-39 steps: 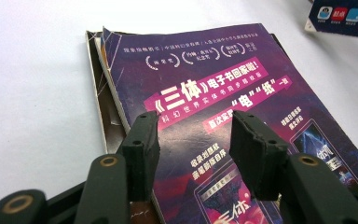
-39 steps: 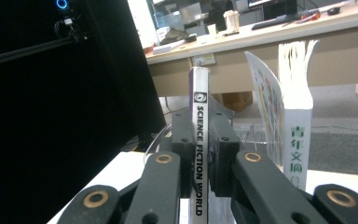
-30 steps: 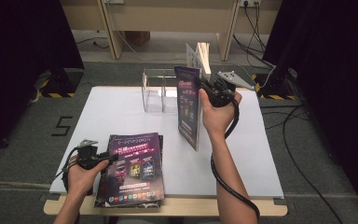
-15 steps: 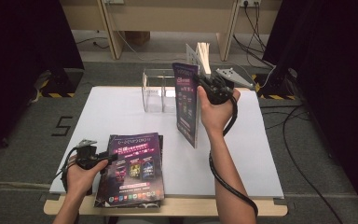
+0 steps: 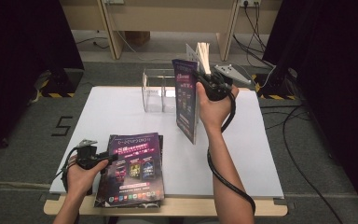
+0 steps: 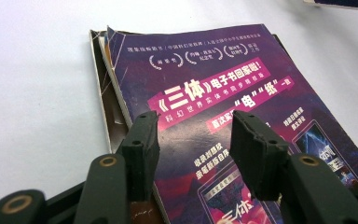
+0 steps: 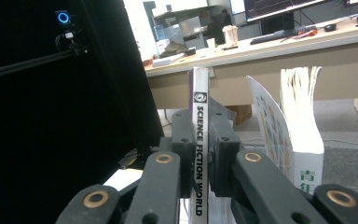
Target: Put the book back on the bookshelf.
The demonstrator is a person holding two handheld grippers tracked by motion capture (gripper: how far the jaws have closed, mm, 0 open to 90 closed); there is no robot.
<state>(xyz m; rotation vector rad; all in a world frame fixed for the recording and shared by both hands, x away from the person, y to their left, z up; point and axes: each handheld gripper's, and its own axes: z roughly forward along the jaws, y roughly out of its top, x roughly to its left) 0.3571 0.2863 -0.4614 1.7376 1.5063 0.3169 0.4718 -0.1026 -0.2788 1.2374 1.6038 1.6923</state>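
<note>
Magazine (image 5: 186,100) is held upright above the white table (image 5: 121,112) by the right gripper (image 5: 210,84), whose jaws are clamped narrow on its spine; in the right gripper view the spine (image 7: 199,154) is seen pinched between both pads. Just behind the magazine stands a clear acrylic holder (image 5: 158,91), near the table's far edge, and beside it more upright booklets (image 5: 200,53) are seen, one fanned open. The magazine's lower corner hangs over bare tabletop, with open room on both sides of it and toward the right edge of the table.

Nearer the front edge, left of the held magazine and well apart from it, a stack of magazines (image 5: 133,170) lies flat, its lower edge overhanging the table slightly. The left gripper (image 5: 103,159) is rested at the stack's left edge, jaws spread wide over the top cover (image 6: 223,107) with nothing pinched between them.
</note>
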